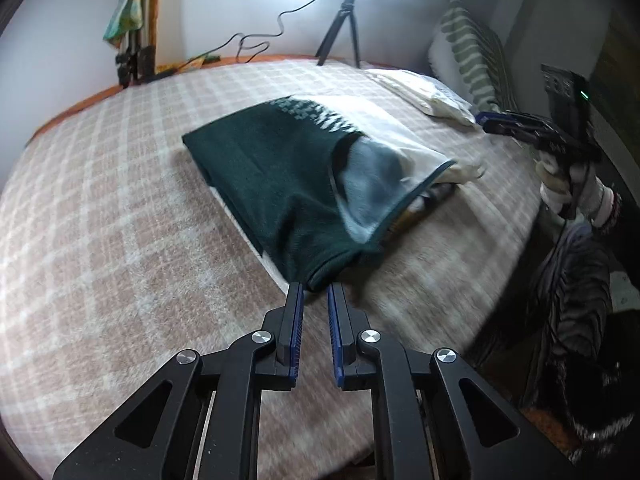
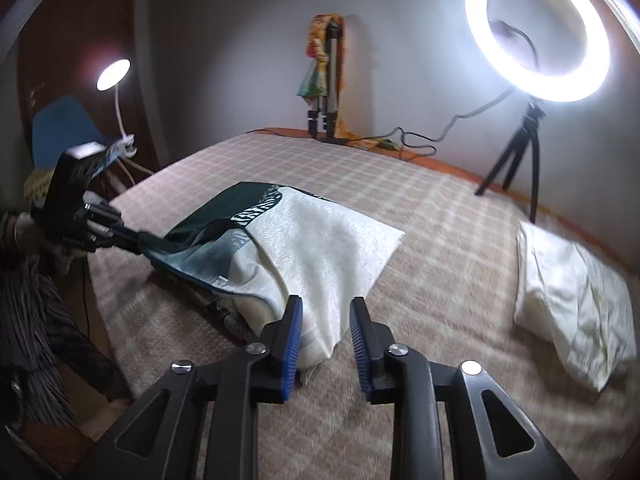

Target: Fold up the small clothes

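I am looking down along my left gripper, which is pitching steeply toward the checked bedspread. Its jaws are standing a narrow gap apart, with the near corner of the dark green garment sitting right at the tips at 12 o'clock; I cannot tell whether the pads are pressing it. My right gripper is angling down less steeply, its jaws spread and nothing pinched, the white cloth draping just beside its left finger. The garment is lying mid-bed, green half toward 10 o'clock in the right view. A folded white piece is resting at 3 o'clock, well apart.
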`<state>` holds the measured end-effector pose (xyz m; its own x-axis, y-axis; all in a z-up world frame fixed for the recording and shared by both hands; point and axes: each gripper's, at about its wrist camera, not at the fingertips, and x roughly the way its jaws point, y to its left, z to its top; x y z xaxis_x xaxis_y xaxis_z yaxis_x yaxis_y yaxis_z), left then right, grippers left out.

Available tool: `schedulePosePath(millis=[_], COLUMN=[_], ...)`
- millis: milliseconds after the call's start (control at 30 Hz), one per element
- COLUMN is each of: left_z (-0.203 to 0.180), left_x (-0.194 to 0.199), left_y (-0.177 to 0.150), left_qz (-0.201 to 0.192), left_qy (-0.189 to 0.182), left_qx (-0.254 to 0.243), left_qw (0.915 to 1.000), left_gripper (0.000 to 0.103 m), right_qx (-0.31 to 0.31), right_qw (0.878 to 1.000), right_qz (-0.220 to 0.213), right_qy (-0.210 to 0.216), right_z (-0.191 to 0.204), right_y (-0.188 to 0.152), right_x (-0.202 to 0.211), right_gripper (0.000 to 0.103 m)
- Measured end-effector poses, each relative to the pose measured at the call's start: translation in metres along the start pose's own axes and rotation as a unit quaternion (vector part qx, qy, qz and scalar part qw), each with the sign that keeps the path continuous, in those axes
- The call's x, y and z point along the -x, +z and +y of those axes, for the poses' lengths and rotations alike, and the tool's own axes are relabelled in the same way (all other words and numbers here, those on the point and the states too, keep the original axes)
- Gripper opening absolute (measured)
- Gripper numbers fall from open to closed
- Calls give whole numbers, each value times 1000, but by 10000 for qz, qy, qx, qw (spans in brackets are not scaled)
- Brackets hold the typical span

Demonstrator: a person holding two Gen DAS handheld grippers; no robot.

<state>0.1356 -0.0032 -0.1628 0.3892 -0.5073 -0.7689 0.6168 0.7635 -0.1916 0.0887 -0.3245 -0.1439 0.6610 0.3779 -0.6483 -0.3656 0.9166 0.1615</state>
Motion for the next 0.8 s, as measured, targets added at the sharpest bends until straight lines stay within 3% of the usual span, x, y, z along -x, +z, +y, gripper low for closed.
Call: schedulePosePath(millis=[133,233,333,400,467,533,567,700,800], left_z=[-5,-6,-7,-8,-7,-5,-6,-7,-6], left_x=[14,11,-2,-12,-23,-32,-34,-35,-33], left_y=[9,17,20,18,15,10,9,0,-1], left_qz=[-340,-446,-349,-196,-53,128,167,245,282], left_qy=[-1,24,-83,-127,-123,-138,-128,-104,-143], left_qx=[0,-46,-95,-155,-170,-141,-152,-245,-237], left_qw=[9994,9990,9993,9996,9998,9997,9997,9993,9992], left_gripper=[11,11,11,11,11,11,11,11,11], right_qx=[-898,-1792,-2380,-2612,-2732,-2769,-2735,-2304,-1919], right_qw=[9953,9790,9600,9510,9468,9464,9486,9676,9761], right_qz=[322,771,972,1110,1183,1112,1061,570,952], right_qy=[161,594,1109,1224,1226,1237,1185,860,361], right_z=[-20,-36,-43,-44,-43,-42,-40,-33,-28], right_y=[-1,-12,-24,-30,-33,-31,-28,-8,-10], right_x=[-16,-42,-58,-66,-71,-72,-71,-45,-49], right_gripper=[32,33,33,33,26,4,1,0,1])
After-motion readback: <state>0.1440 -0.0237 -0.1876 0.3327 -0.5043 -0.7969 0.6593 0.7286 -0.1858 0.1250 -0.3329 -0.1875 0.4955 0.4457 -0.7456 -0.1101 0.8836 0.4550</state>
